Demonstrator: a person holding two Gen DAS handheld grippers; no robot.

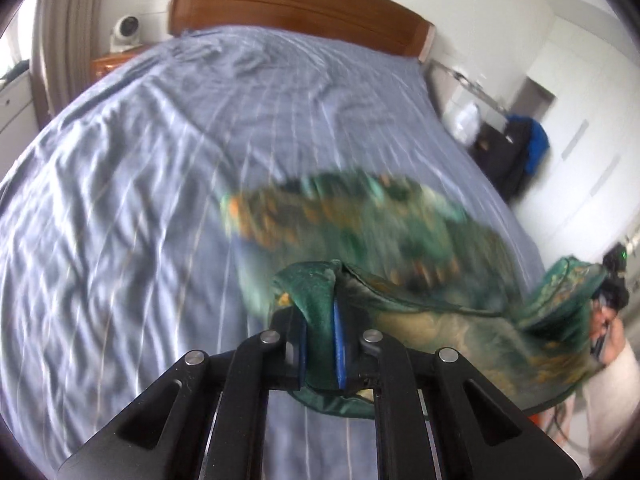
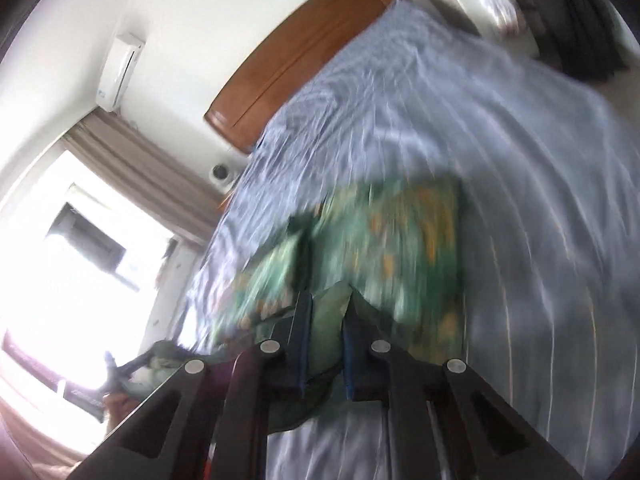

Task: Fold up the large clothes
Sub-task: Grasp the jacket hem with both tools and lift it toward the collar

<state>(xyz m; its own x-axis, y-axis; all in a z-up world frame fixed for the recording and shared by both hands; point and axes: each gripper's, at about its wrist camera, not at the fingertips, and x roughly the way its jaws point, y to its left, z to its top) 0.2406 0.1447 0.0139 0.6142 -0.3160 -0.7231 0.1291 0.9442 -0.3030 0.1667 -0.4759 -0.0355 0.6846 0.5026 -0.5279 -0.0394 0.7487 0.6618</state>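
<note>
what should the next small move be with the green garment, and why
Probably carry it out over the bed and lay it flat. Both the left gripper and right gripper are shut on the green garment, which hangs bunched above the sheet.

We look from two wrist-mounted fisheyes, each peering forward along its own fingers and angled downward. The left wrist view faces up the bed (image 1: pixel 168 168) toward the wooden headboard (image 1: pixel 296 4), sitting nearly level. The right wrist view is rolled hard (the headboard (image 2: pixel 296 56) runs diagonally) and takes in the window (image 2: pixel 80 264). Both sit close over the green patterned garment (image 1: pixel 360 224), and both share bedsheet, headboard and that cloth (image 2: pixel 384 240).
</note>
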